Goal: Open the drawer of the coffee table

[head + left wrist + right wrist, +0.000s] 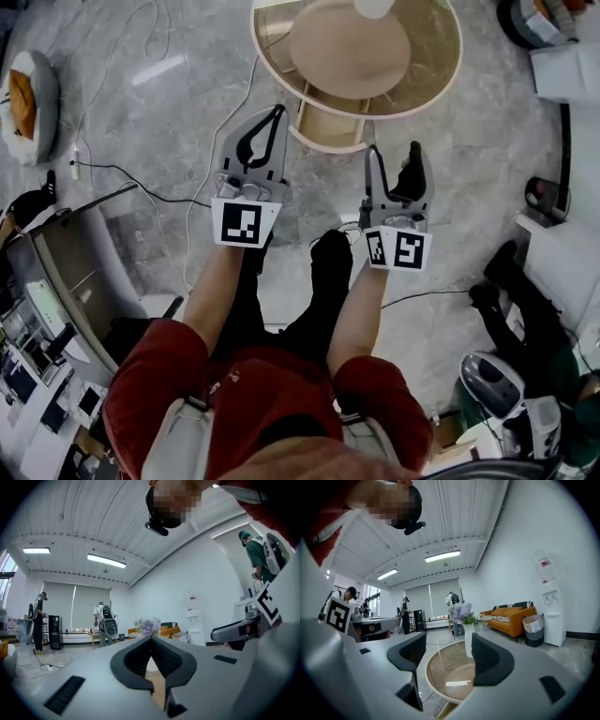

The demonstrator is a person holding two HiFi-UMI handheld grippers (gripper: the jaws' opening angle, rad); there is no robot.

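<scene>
The round coffee table (pixel 441 80) has a glass top over a wooden shelf and stands at the top of the head view. Its pale wooden drawer (pixel 328 127) shows under the near rim, facing me. My left gripper (pixel 277 114) hovers just left of the drawer with its jaws shut and nothing between them; in the left gripper view the left gripper (pixel 151 641) has its tips touching. My right gripper (pixel 394 152) hangs open just right of the drawer, short of the rim. In the right gripper view the right gripper (pixel 447 648) frames the tabletop (pixel 440 667) and a white vase (pixel 468 639).
Cables (pixel 122 173) trail over the marble floor at left, near a cushion (pixel 28 103) and a desk (pixel 66 272). Equipment and a seated person (pixel 525 309) are at right. An orange sofa (pixel 511 618), a bin (pixel 533 630) and standing people (pixel 104 623) lie beyond.
</scene>
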